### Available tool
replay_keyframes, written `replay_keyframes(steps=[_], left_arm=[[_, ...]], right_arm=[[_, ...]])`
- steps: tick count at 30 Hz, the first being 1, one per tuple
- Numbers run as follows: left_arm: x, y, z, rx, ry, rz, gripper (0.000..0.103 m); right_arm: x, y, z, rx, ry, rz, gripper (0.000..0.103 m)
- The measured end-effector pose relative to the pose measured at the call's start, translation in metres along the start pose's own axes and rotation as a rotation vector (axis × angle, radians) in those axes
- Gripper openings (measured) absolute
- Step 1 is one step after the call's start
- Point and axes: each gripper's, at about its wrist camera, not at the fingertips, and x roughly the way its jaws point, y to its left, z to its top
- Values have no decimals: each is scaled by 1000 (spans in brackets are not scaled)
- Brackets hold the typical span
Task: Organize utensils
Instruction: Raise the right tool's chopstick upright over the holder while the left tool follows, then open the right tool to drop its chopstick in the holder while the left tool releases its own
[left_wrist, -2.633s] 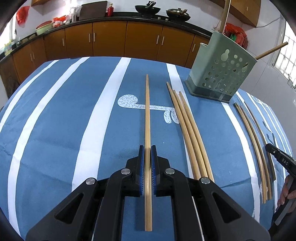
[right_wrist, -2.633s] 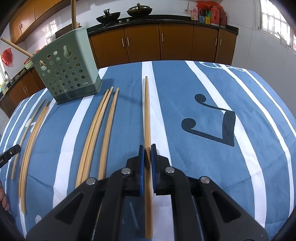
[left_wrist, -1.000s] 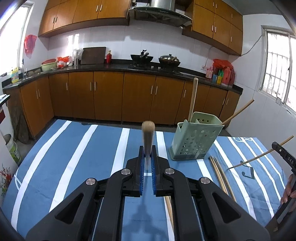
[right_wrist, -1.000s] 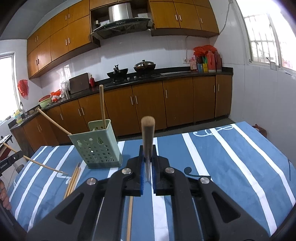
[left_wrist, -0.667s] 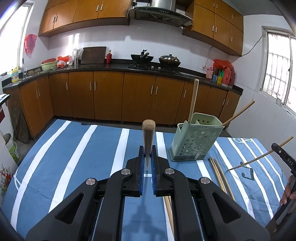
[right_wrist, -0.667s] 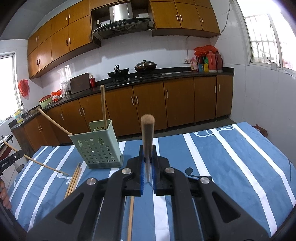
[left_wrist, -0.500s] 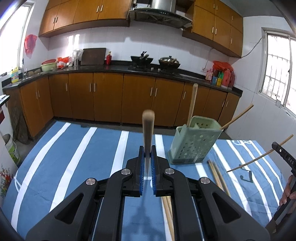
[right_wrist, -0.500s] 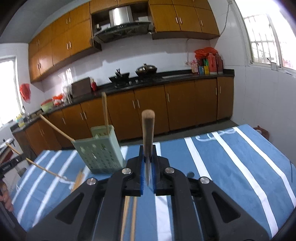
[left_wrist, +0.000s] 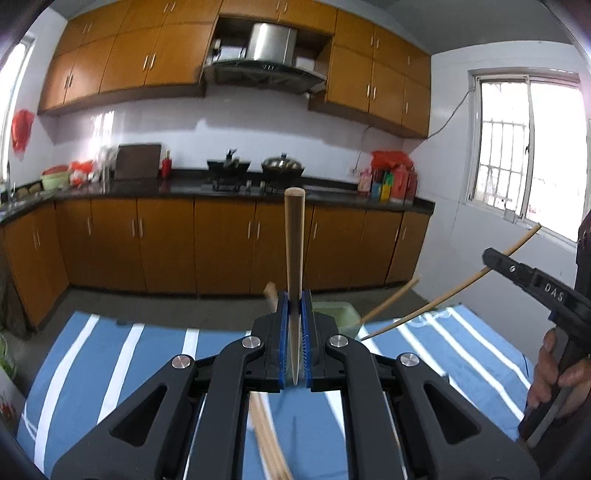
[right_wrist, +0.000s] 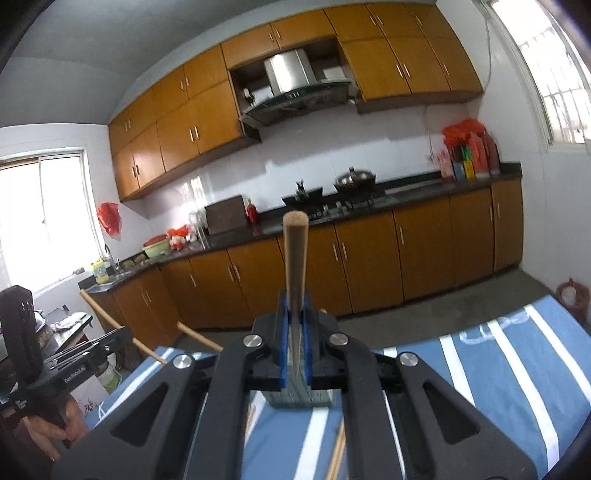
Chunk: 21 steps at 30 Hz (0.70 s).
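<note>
My left gripper (left_wrist: 294, 347) is shut on a bamboo chopstick (left_wrist: 294, 251) that points up and away. My right gripper (right_wrist: 295, 350) is shut on another chopstick (right_wrist: 295, 266), which also shows in the left wrist view (left_wrist: 443, 295) as a slanted stick. The green perforated utensil holder (left_wrist: 338, 314) sits just beyond the left fingers, mostly hidden; in the right wrist view its base (right_wrist: 301, 397) shows below the fingers. Chopsticks (left_wrist: 391, 300) stick out of it. Loose chopsticks (left_wrist: 267, 443) lie on the blue striped cloth (left_wrist: 110, 354).
The right hand-held gripper (left_wrist: 535, 288) shows at the left view's right edge; the left one (right_wrist: 66, 362) at the right view's left edge. Kitchen cabinets (left_wrist: 166, 247) and a counter with a stove stand behind the table. A window (left_wrist: 528, 155) is at right.
Both grippers have lifted and moved in over the green holder, each still gripping its chopstick. The holder has slid from beside the fingers to behind them, and the right view has tilted.
</note>
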Motion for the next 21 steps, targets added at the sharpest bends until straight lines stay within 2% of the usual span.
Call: replay_keyframes(steps=[3, 5, 8, 14, 21], left_arm=[[11, -6, 17, -21, -53, 9, 7], [19, -8, 29, -42, -96, 22, 7], [36, -10, 38, -51, -117, 36, 7], [75, -9, 22, -59, -41, 56, 7], [101, -1, 4, -84, 41, 57, 7]], right_arm=[[11, 10, 8, -18, -26, 2, 8], [25, 13, 10, -28, -18, -6, 8], [48, 16, 10, -45, 7, -29, 8], [90, 9, -1, -39, 97, -65, 8], [112, 5, -15, -35, 152, -70, 8]])
